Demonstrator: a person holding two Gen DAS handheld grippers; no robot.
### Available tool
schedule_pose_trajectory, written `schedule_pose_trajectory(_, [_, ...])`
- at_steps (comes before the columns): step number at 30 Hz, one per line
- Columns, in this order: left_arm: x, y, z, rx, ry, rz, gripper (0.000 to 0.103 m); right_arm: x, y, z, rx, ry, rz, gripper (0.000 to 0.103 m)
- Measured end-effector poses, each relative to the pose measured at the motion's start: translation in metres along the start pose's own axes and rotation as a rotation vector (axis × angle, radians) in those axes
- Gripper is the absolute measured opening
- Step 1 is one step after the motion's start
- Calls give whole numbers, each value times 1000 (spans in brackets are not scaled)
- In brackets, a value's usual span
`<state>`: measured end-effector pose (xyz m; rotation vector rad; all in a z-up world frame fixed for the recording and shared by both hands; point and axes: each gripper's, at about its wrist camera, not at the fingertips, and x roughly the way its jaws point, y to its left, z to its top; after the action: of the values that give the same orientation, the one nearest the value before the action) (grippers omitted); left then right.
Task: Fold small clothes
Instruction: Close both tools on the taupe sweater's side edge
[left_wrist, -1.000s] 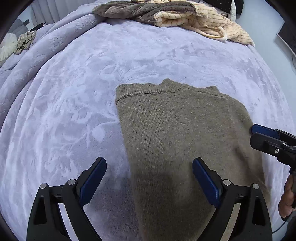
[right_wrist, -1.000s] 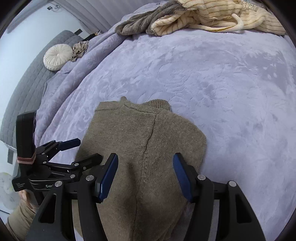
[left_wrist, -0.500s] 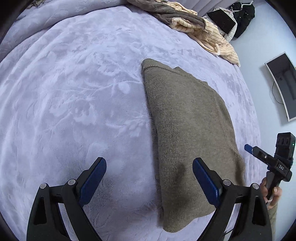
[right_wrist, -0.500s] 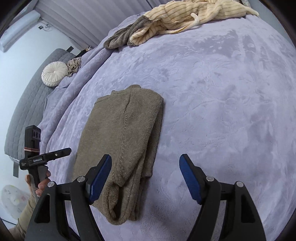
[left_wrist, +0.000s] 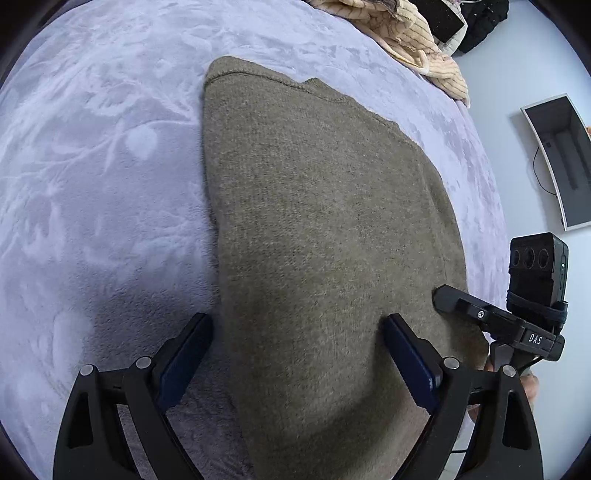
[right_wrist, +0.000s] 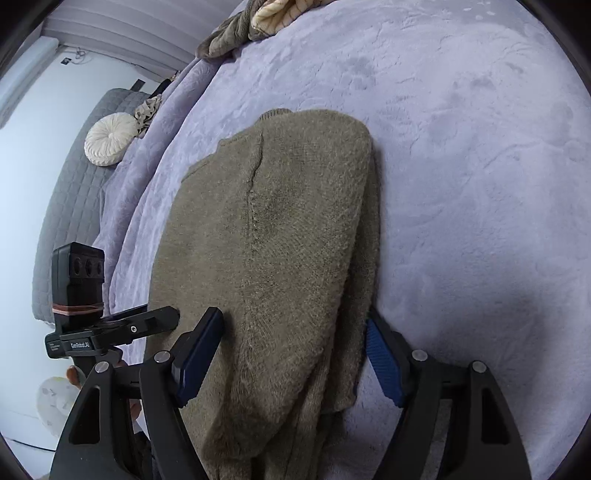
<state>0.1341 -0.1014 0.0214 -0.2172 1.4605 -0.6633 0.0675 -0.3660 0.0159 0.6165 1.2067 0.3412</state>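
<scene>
Bed (left_wrist: 92, 166), covered in a lilac plush blanket, serves as the folding surface and fills most of both views. Sweater (left_wrist: 325, 236), olive-brown knit, lies flat near the middle of the blanket, already folded lengthwise into a narrow strip with its collar at the far end; the right wrist view shows the layered edges stacked along its right side. Heap of unfolded clothes (left_wrist: 410, 33), cream-striped and grey, sits at the far edge of the bed, well apart, probably awaiting its turn. Left hand-held gripper (left_wrist: 295, 354) straddles the near left edge of the strip, one pad on the blanket and one on the knit; its jaws are closing, though the pads do not yet pinch the fabric. Right hand-held gripper (right_wrist: 291, 354) straddles the near right part of the strip with its jaws apart and the knit between them, ungripped. This paired placement at the near end suggests preparation to lift the hem and fold it toward the collar.
</scene>
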Motion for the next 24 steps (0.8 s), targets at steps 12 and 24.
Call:
schedule_pose_trajectory(12, [-10,-27,1,109,-33,67,56,5,22,3,-59,-13,-6,39])
schedule_pose_trajectory(24, [-31,-42,-9,175,-78,128,46,-14,60,-4,-141,-61,-61,34])
